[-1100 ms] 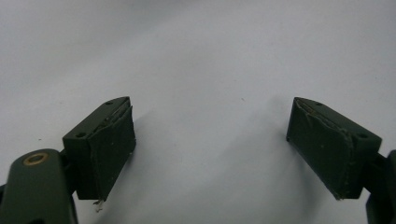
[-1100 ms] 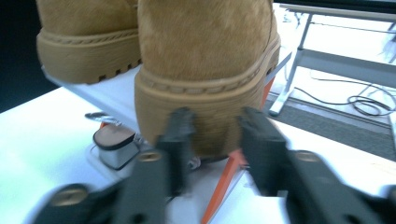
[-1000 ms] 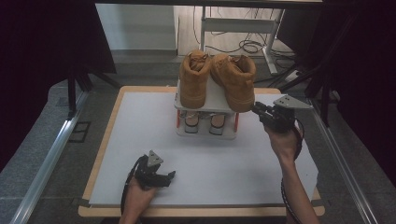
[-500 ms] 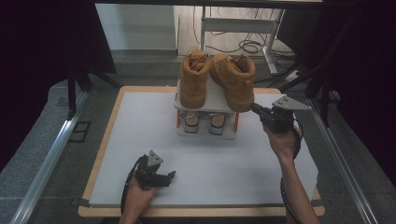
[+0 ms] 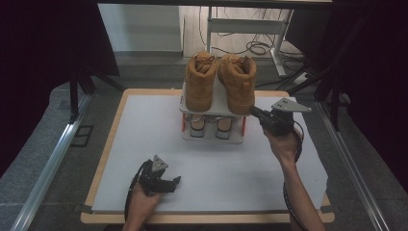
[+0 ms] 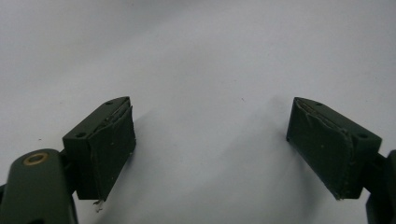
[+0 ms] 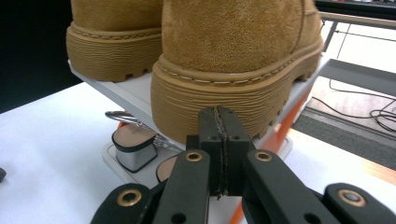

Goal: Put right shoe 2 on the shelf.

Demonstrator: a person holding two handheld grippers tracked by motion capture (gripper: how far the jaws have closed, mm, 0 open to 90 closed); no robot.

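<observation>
While boots (image 5: 221, 86) top rack (image 5: 212, 134), sandals (image 5: 208, 126) below.

One camera is hanging above the person's side of the table (image 5: 144, 144), looking forward and down, taking in the whole white top, the shoe rack (image 5: 211, 120) at its far middle and the floor beyond. A second is riding on the left gripper (image 6: 210, 140), pointing steeply down and sitting very close to the bare white surface. A third is riding on the right gripper (image 7: 219, 144), looking nearly level along its jaws, close up against the heel of the right boot (image 7: 243, 60). The high view and the right gripper view are sharing the boots and rack; all three are sharing the white tabletop.
</observation>
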